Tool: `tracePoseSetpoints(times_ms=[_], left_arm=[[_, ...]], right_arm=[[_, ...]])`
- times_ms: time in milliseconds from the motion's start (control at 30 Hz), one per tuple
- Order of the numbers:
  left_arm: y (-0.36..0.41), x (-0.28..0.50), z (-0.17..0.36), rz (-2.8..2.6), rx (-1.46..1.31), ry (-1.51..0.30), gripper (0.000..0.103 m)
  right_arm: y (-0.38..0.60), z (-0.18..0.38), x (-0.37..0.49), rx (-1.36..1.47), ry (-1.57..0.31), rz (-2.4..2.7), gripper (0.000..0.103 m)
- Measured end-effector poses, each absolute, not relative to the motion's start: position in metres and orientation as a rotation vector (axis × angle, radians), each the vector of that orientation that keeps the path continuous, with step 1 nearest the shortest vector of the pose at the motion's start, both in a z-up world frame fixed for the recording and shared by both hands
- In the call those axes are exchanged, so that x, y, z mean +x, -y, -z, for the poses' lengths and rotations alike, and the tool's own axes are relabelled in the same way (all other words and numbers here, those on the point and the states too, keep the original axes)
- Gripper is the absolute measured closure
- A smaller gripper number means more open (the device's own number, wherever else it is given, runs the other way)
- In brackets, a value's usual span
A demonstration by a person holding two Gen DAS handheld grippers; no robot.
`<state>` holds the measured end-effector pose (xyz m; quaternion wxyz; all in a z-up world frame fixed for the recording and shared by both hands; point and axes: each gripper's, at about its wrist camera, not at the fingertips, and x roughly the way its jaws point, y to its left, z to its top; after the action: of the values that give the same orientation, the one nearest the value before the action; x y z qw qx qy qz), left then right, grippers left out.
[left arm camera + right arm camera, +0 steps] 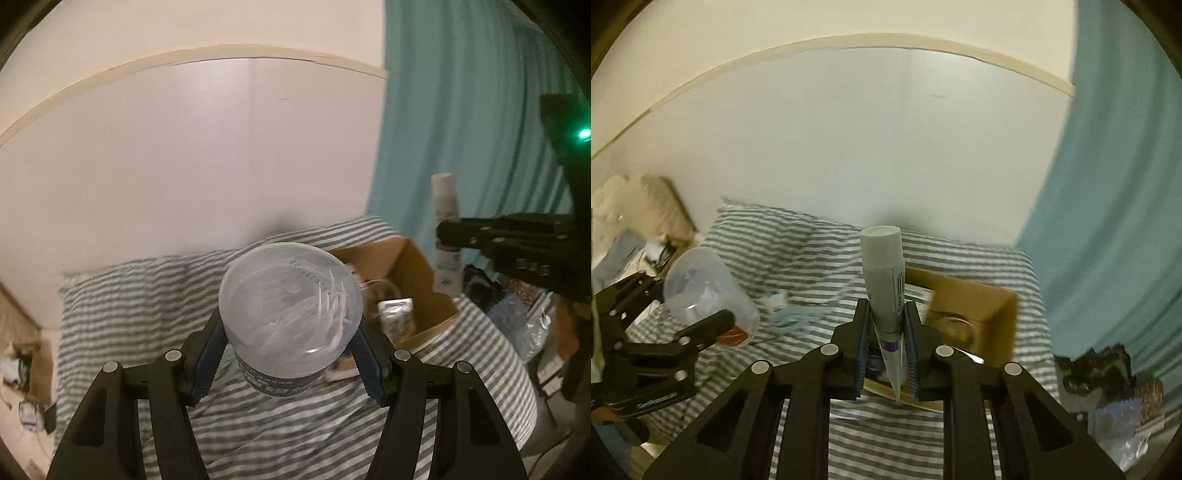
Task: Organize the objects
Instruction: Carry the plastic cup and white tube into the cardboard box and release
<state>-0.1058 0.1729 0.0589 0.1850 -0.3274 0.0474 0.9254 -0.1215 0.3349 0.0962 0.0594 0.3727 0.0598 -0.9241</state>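
My left gripper (290,354) is shut on a clear plastic tub of white floss picks (290,317), held above the striped bed; the tub also shows in the right wrist view (709,291). My right gripper (886,332) is shut on a white tube with a purple band (884,280), cap end up; the tube shows in the left wrist view (447,236) too. An open cardboard box (975,306) lies on the bed just beyond and right of the tube. It holds several items, and it appears in the left wrist view (410,273) behind the tub.
The bed has a grey-and-white striped cover (798,243) against a white wall. A teal curtain (1115,184) hangs at the right. Small items and a light blue cloth (798,317) lie on the bed. Bags and clutter (1115,398) sit at the right edge.
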Motion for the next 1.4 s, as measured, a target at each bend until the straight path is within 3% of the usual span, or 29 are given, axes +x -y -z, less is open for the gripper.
tracePoseSetpoints(times_ms=[433,700,833,1167,1400], left_arm=[[-0.287,-0.156,0.003,-2.424,-1.026,-0.210,0.038],[-0.307,-0.168,0.029,-2.385,-1.079,-0.243,0.036],[-0.301,-0.164,0.014,-2.446,-1.022,-0.249,0.006],[-0.225,-0.147,-0.036,-2.598,-0.955,-0.219,0.000],[-0.133,-0.121,-0.054,-2.746,-0.932,-0.206,0.000]], right_arm=[[-0.425,-0.013,-0.168,1.410,0.028,2.792,0.086],[-0.437,0.006,-0.171,1.406,0.123,2.788,0.083],[-0.446,-0.008,-0.167,1.340,0.185,2.850,0.053],[-0.430,-0.056,-0.132,1.144,0.182,2.961,0.038],[-0.369,-0.079,-0.092,0.997,0.126,2.983,0.016]])
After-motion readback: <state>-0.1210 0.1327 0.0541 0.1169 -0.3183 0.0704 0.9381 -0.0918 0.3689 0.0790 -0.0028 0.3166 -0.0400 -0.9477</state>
